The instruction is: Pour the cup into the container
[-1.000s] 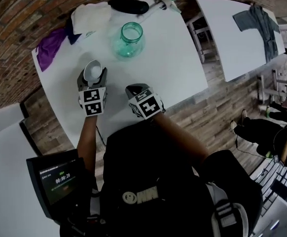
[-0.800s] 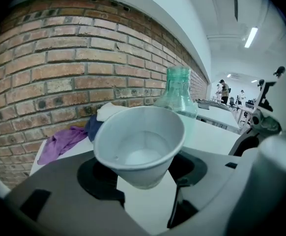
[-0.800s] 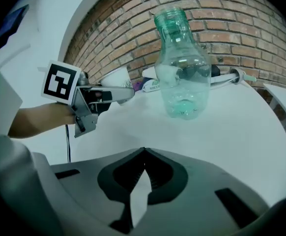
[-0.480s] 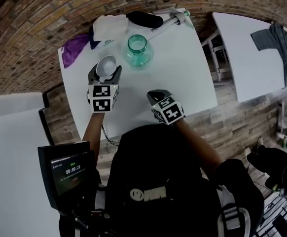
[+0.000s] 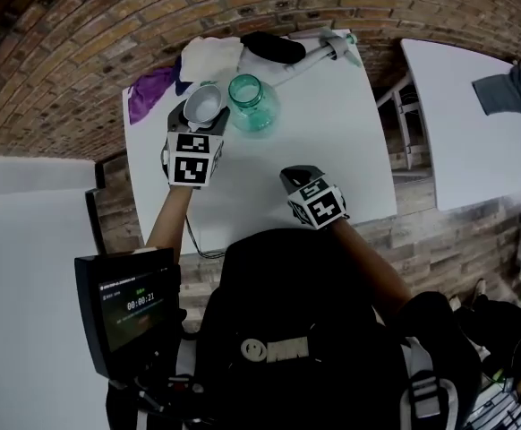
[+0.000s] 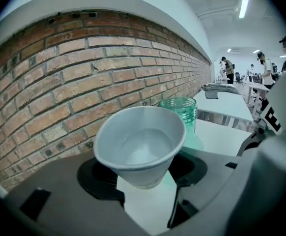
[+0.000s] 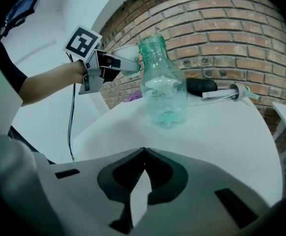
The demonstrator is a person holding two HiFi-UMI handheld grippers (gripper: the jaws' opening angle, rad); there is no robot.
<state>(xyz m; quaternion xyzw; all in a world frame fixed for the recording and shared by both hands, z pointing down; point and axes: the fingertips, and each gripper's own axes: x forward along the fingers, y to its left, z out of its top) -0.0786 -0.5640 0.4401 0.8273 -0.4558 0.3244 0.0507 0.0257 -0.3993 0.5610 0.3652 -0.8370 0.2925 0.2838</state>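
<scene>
Counter (image 5: 269,173): white, carrying the work ahead of both tongs. Jar (image 7: 163,85): green glass, narrow-necked, upright, mouth open; it stands just beyond the left tongs (image 6: 145,172) and slightly to their right, and well ahead of the right tongs (image 7: 143,154). Left tongs: clamped on the lower wall of the cup (image 6: 140,141), held above the counter near neck height. Right tongs: jaws together, nothing between them, low over the counter, apart from the jar. Cup: pale paper, near upright, about half full of clear water (image 6: 142,149); its rim sits close beside the jar mouth, and whether they touch cannot be determined. Assessment: the pour has not begun, and this is the approach to it. Recommendation: bring the cup lip directly over the mouth before tilting, since the opening is narrower than the cup rim; roll the left tongs slowly toward the jar so the stream stays thin. Maintain only moderate clamp force, as a paper wall is likely to buckle and spill. The right tongs could steady the jar's body, which looks light enough to be nudged.
</scene>
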